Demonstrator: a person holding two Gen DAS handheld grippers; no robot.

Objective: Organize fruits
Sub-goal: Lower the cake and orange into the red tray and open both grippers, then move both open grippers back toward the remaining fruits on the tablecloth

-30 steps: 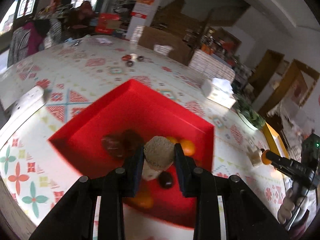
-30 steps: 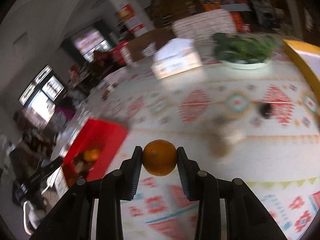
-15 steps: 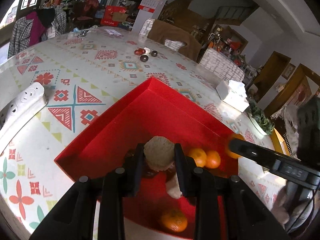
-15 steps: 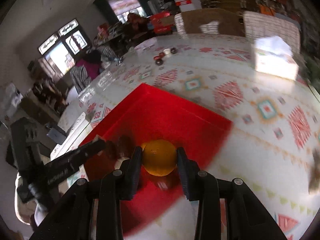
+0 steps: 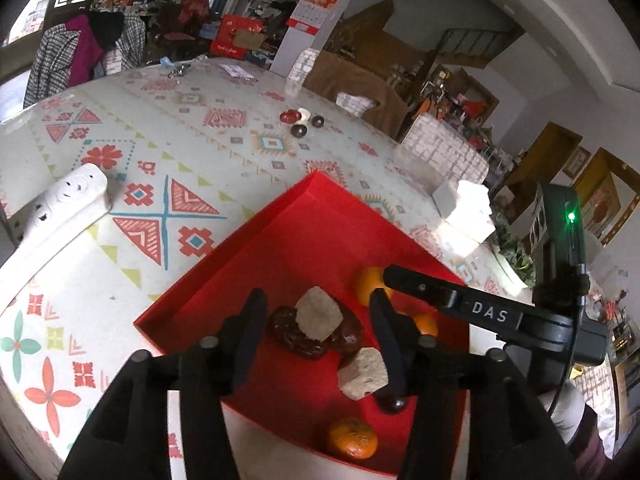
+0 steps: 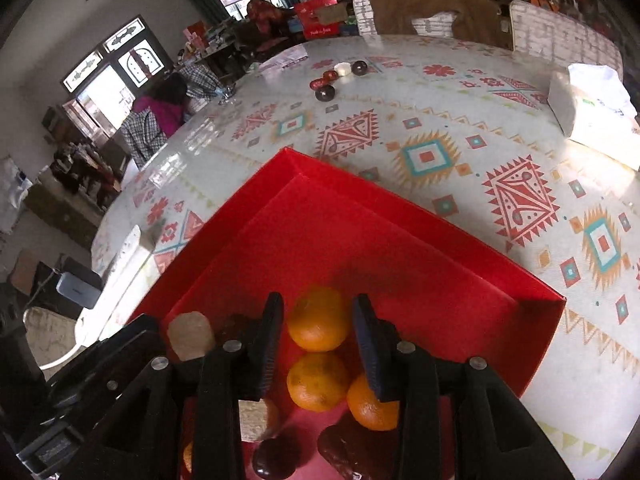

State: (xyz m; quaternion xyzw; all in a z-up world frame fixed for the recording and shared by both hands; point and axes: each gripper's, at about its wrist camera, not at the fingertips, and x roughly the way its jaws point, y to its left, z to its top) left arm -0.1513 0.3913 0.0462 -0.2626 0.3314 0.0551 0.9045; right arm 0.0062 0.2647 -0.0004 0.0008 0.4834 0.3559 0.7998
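- Since both my hand-held grippers were clamped on something half a second ago and aren't now, I'd say both drops just landed: the left hand-held gripper is spread wide with nothing in it, and its pale brown lump now sits on the dark dates inside the red tray.
- Right hand-held gripper is open too, and the orange it carried lies between the fingers, apparently free, just beside two more oranges.
- So that's two more pieces in the tray. A few small dark and red bits are on the far side of the bench, probably next.
- Room-wise: the far half of the tray is bare red floor, walls are low.
- The two grippers are crowded together over the near corner, so I'd lift straight up before swinging out.
- Power strip sits off to the left, tissue box to the right, both well apart from the tray.
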